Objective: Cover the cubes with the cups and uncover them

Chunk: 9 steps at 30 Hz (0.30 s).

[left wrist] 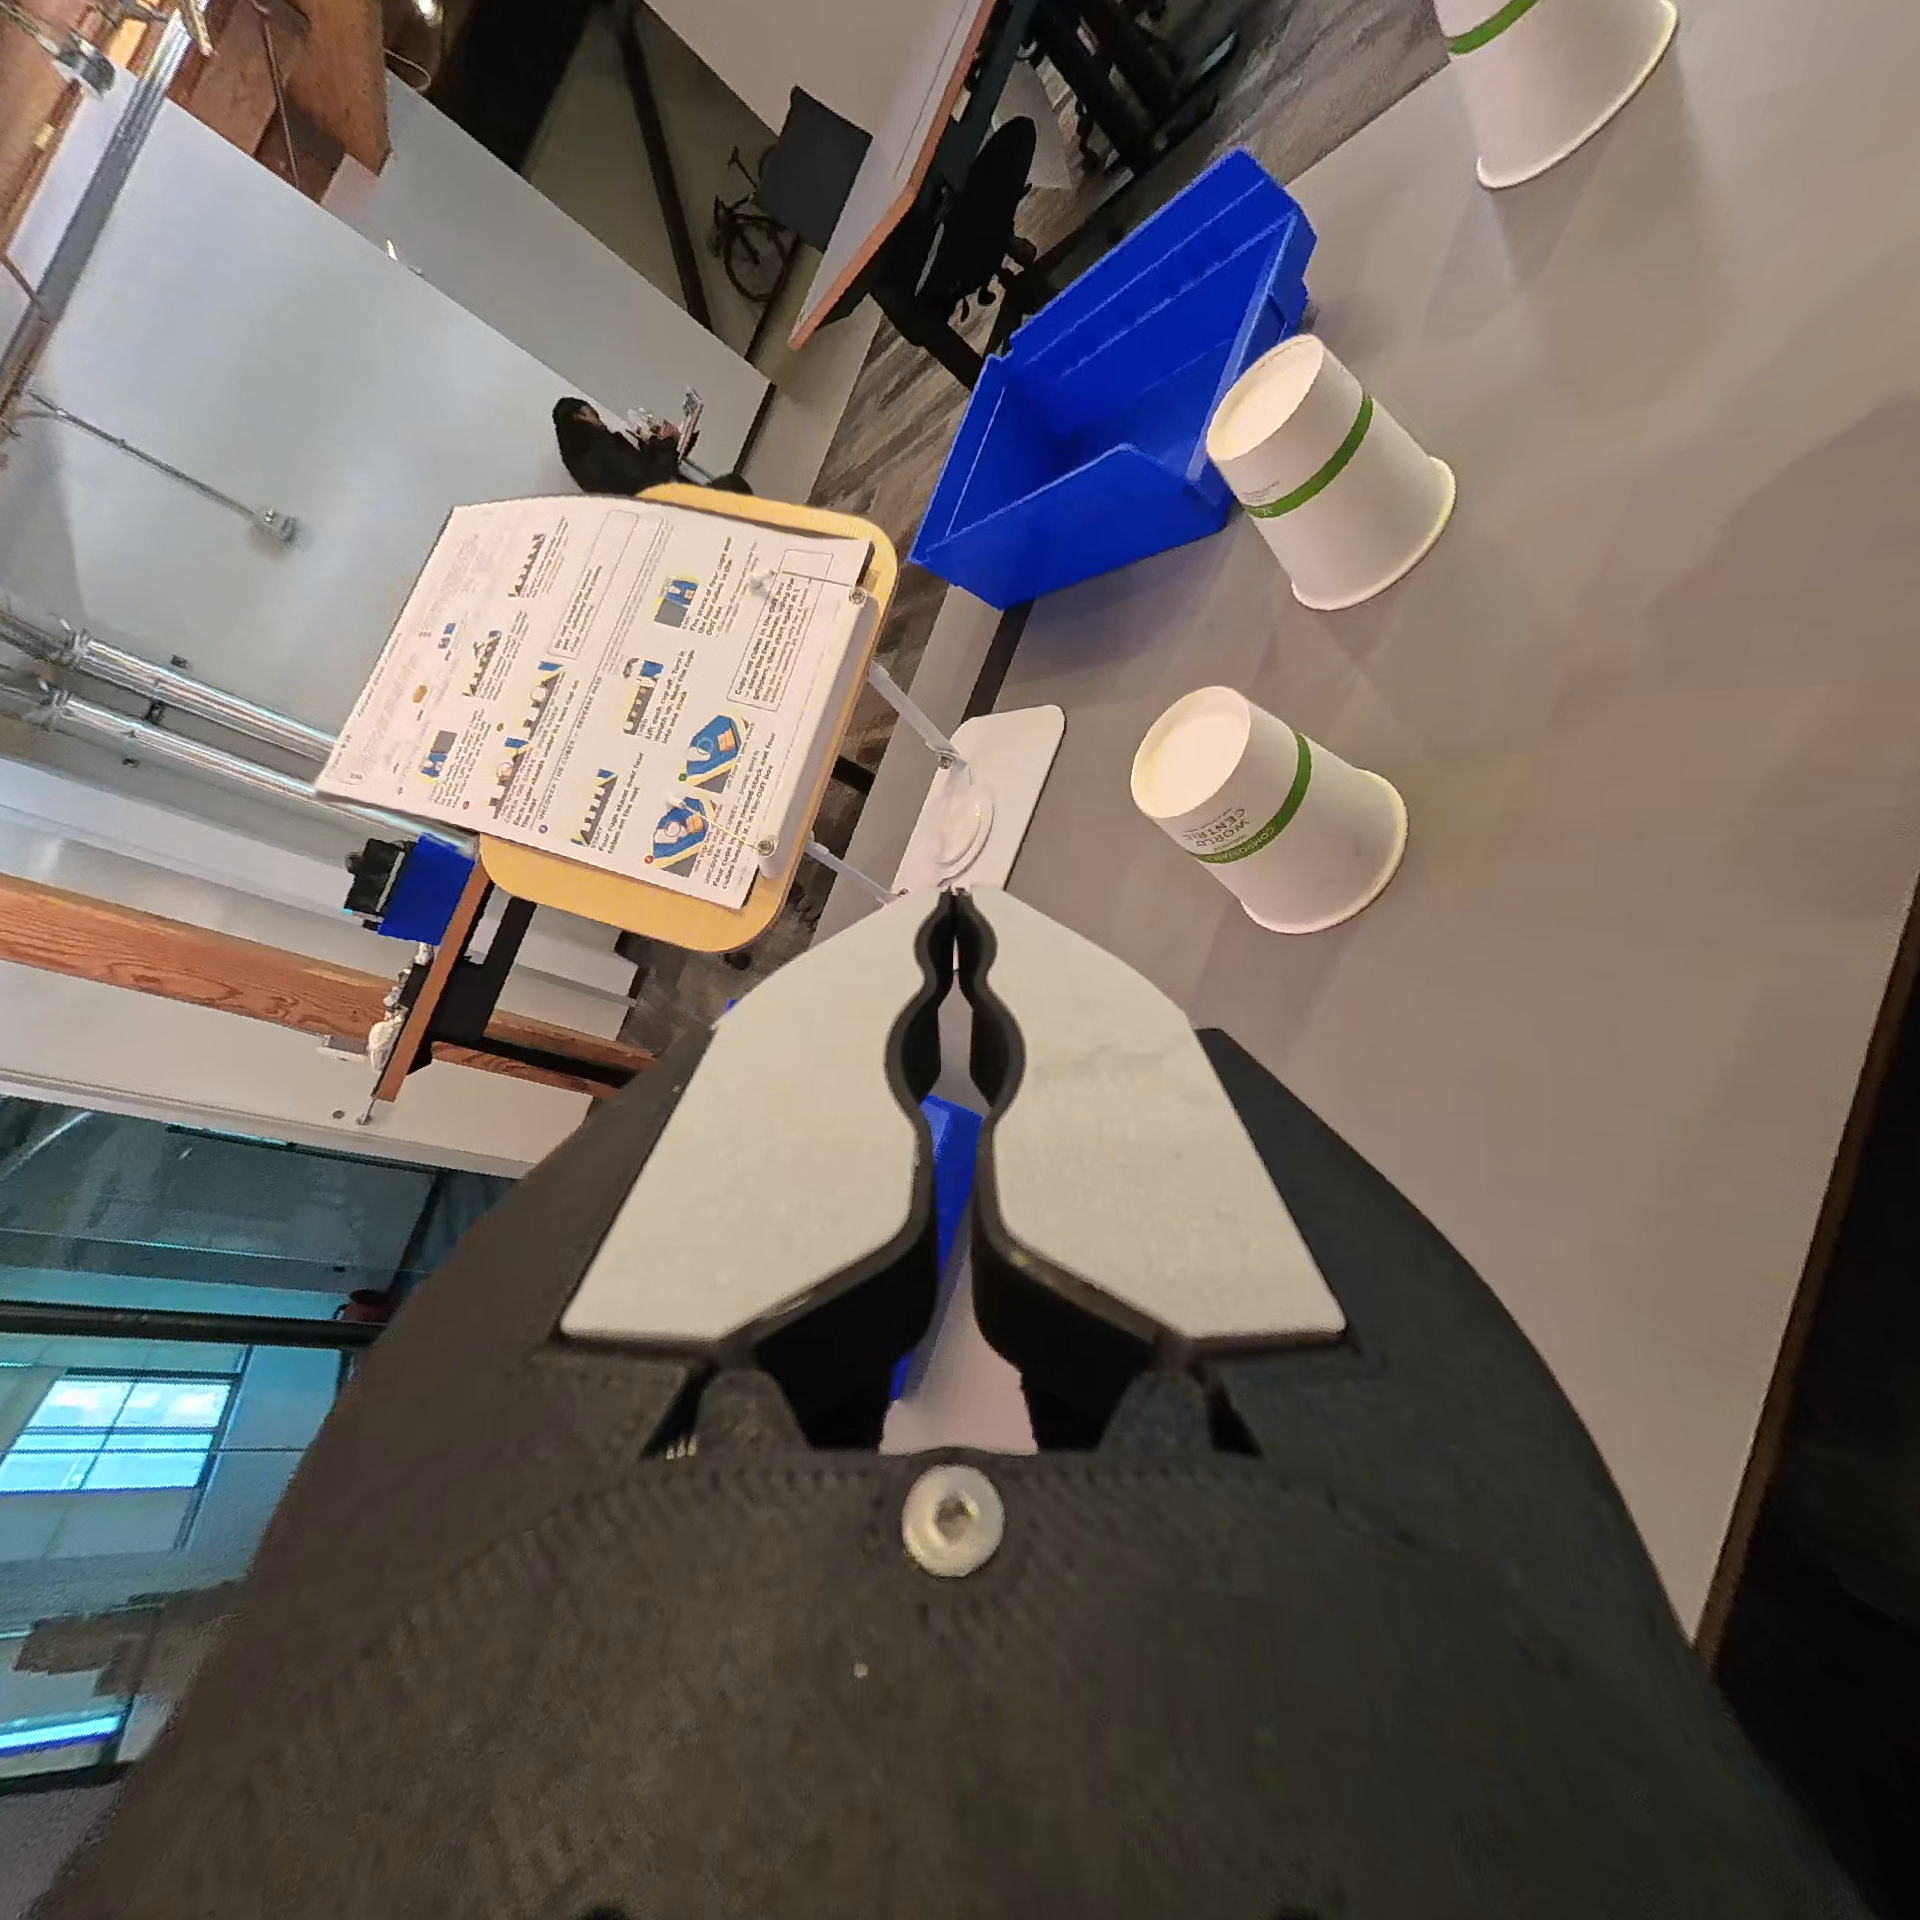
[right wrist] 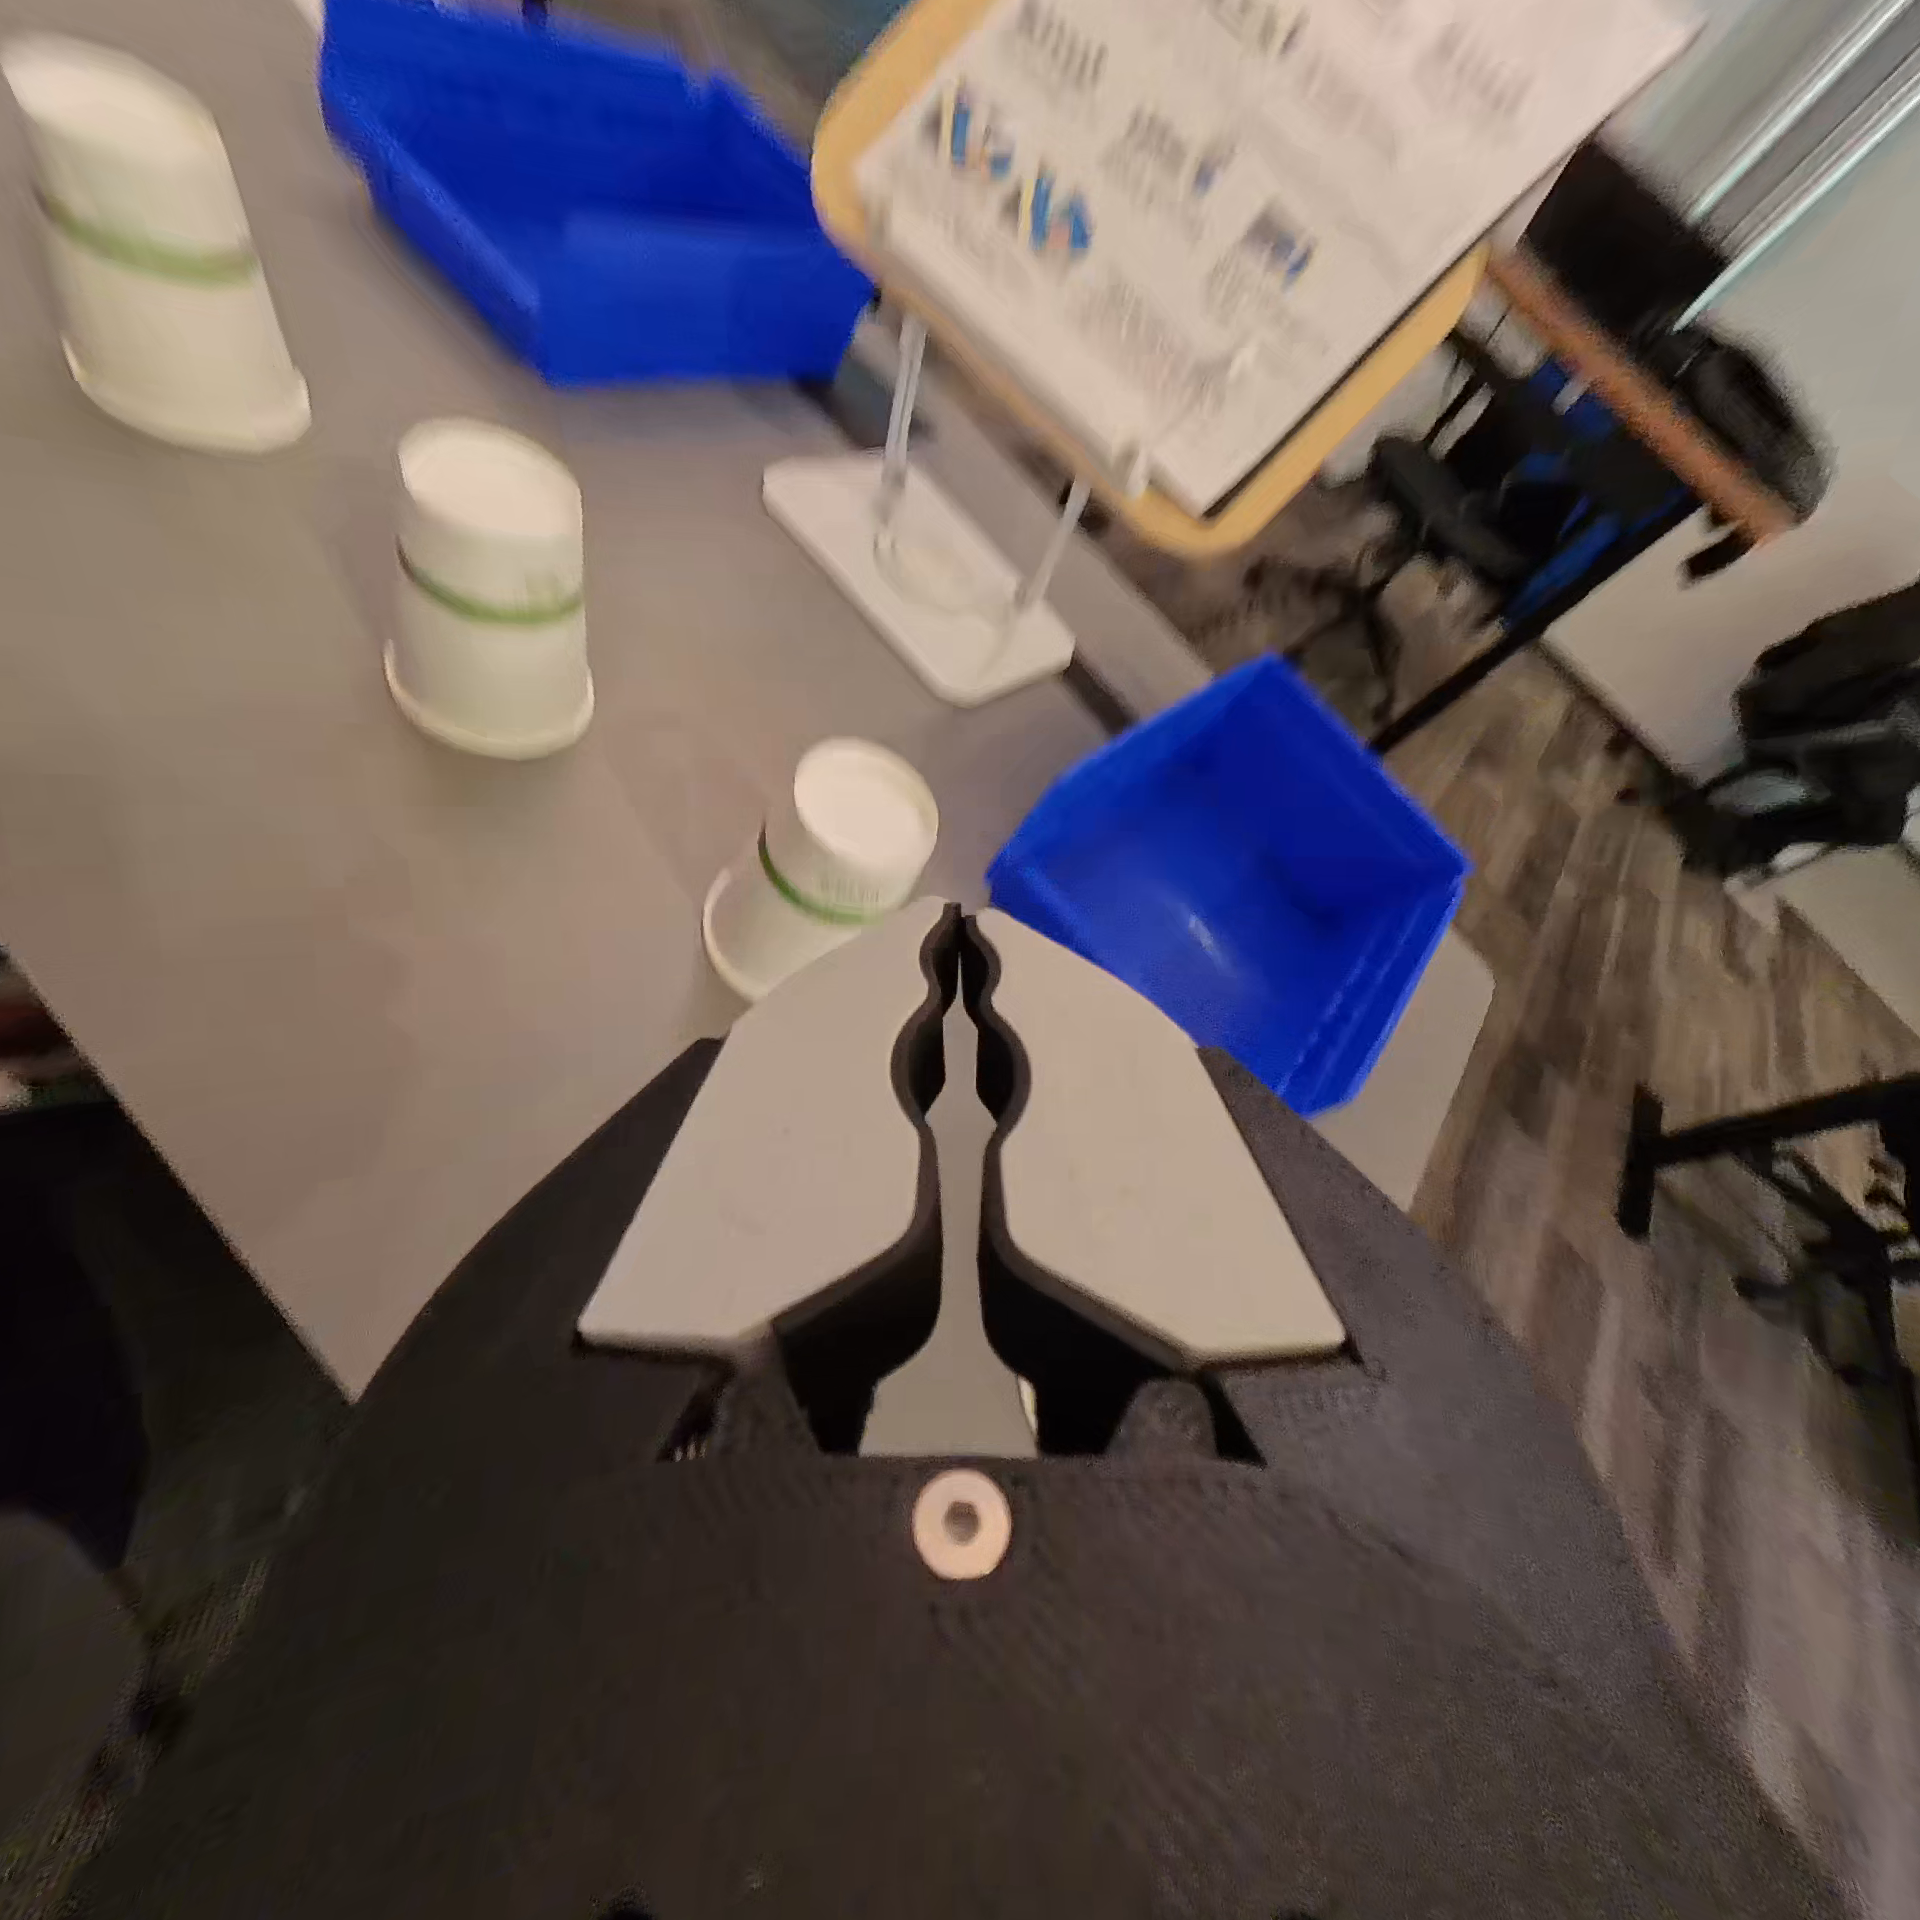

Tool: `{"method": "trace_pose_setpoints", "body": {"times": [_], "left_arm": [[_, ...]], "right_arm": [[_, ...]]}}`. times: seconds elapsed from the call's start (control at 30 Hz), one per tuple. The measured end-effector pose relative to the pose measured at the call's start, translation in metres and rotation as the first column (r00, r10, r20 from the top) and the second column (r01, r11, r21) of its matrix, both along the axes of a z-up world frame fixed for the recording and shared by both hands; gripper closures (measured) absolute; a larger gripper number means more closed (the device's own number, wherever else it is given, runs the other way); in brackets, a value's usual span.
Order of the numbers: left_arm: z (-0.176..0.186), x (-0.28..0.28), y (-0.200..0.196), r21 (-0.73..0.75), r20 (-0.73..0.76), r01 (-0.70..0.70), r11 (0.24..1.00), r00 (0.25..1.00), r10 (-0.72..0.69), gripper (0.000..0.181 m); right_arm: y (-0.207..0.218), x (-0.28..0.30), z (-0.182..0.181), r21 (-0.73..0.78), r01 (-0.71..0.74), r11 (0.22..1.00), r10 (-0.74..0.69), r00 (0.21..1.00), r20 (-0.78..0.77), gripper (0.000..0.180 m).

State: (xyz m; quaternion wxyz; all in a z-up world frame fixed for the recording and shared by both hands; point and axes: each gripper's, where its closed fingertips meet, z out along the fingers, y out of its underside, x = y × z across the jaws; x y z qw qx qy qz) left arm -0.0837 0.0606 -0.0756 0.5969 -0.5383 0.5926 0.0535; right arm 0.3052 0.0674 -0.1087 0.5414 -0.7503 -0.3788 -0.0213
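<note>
White paper cups with a green band stand upside down on the grey table [left wrist: 1621, 852]. The left wrist view shows a near cup [left wrist: 1273, 810], a middle cup [left wrist: 1335, 473] and a far cup [left wrist: 1548, 83]. The right wrist view shows a near cup [right wrist: 821, 868], a middle cup [right wrist: 488, 592] and a far cup [right wrist: 156, 249]. No cubes show. My left gripper [left wrist: 954, 904] is shut and empty, off the table's edge, left of the near cup. My right gripper [right wrist: 958, 920] is shut and empty, just right of its near cup.
A large blue bin [left wrist: 1122, 416] sits at the table's edge and shows in the right wrist view [right wrist: 582, 208] too. A smaller blue bin [right wrist: 1236, 883] stands by the right gripper. An instruction sheet on a tan board [left wrist: 623, 686] stands on a white base [left wrist: 987, 790].
</note>
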Motion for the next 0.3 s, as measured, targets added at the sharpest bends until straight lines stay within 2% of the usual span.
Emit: {"method": "trace_pose_setpoints", "body": {"times": [0.07, 0.13, 0.3], "left_arm": [[0.002, 0.005, -0.006, 0.009, -0.021, 0.002, 1.0, 1.0, -0.002, 0.181], [0.003, 0.01, -0.011, 0.017, -0.044, 0.009, 1.0, 0.999, -0.008, 0.181], [0.008, 0.022, -0.021, 0.04, -0.077, 0.015, 0.999, 0.997, -0.012, 0.181]], "right_arm": [[0.001, 0.019, -0.022, -0.119, 0.063, 0.991, -0.048, 0.991, 0.124, 0.177], [0.006, 0.039, -0.032, -0.152, 0.118, 0.981, -0.079, 0.968, 0.237, 0.172], [0.014, 0.084, -0.052, -0.305, 0.185, 0.934, -0.087, 0.947, 0.309, 0.159]]}}
